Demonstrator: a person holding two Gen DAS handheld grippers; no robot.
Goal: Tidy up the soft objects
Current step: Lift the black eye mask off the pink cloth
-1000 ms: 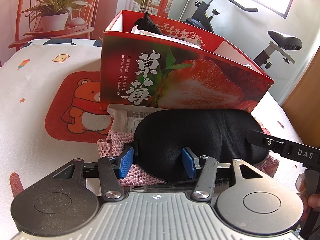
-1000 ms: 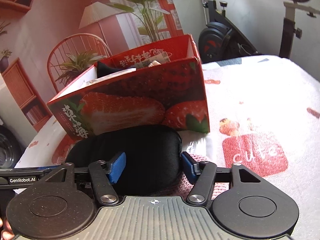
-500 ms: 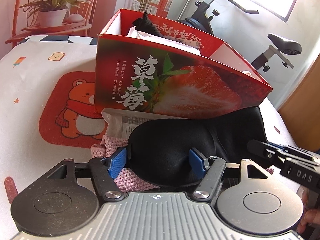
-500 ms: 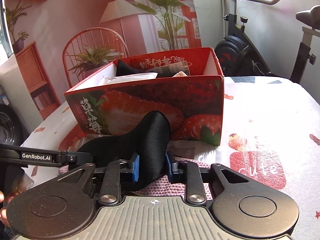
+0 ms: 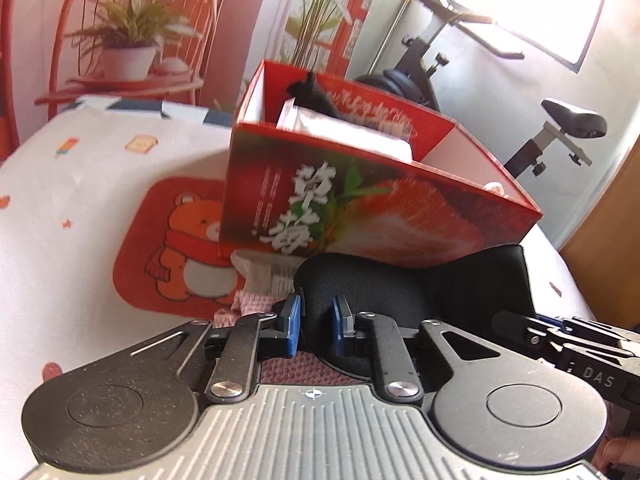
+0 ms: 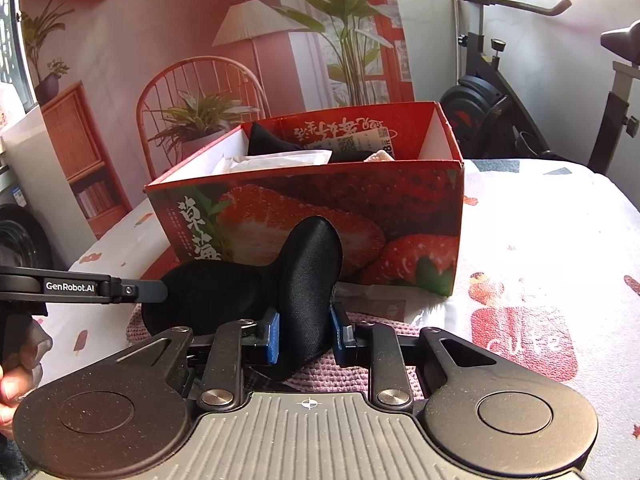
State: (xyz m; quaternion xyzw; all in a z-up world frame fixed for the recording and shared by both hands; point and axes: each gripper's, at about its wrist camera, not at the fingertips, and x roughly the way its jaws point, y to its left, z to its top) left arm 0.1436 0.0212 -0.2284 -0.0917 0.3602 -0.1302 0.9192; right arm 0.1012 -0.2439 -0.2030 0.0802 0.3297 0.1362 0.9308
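Observation:
A black padded eye mask (image 5: 400,292) lies in front of the red strawberry box (image 5: 360,216), on top of a pink knitted cloth (image 5: 240,308). My left gripper (image 5: 317,316) is closing its jaws, and the blue pads pinch the mask's left end. My right gripper (image 6: 303,332) is shut on the mask's (image 6: 308,264) right end, which stands bunched up between the pads. The open-topped box (image 6: 320,200) sits just behind and holds a black soft item (image 6: 272,144) and white packets.
A clear plastic packet (image 5: 260,272) lies under the cloth against the box. The tablecloth (image 5: 100,184) has a bear print on the left. Behind the table stand an exercise bike (image 6: 500,92) and a red chair with a potted plant (image 5: 128,52).
Both grippers went from wide open around the mask to pinching it. The right end of the mask rose and folded upright. The left jaws shut last.

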